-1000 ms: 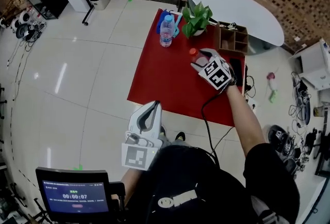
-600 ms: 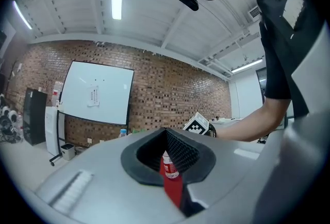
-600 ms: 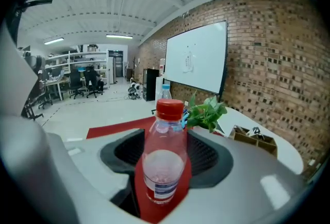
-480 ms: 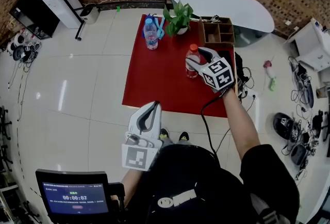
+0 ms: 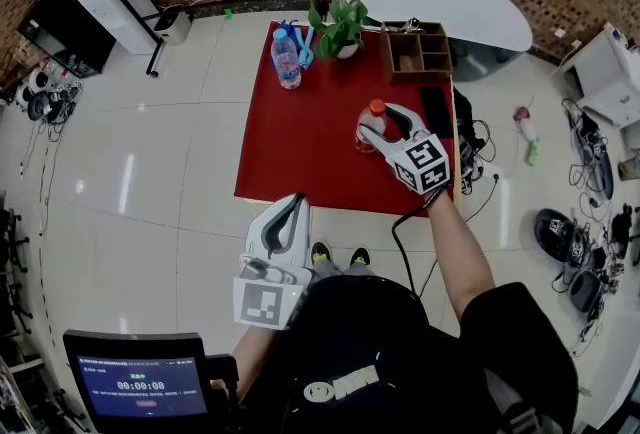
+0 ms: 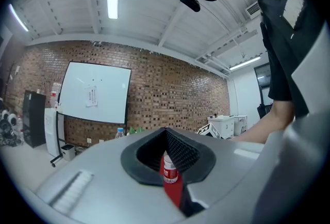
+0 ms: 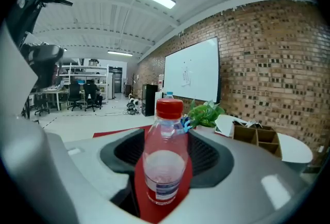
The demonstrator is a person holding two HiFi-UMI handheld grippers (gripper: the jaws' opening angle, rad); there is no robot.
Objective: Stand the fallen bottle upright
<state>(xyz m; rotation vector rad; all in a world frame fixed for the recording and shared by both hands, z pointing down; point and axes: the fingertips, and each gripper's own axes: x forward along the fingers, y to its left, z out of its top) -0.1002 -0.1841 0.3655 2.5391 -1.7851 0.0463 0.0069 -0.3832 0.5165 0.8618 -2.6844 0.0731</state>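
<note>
Between right gripper (image 5: 384,126) jaws, upright clear red-capped bottle (image 7: 164,163)

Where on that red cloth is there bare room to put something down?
The red cloth is bare across its left half and near edge, from below the blue-capped bottle to left of the red-capped bottle in the right gripper. The far edge is crowded: the blue-capped bottle, a plant, a wooden box.
</note>
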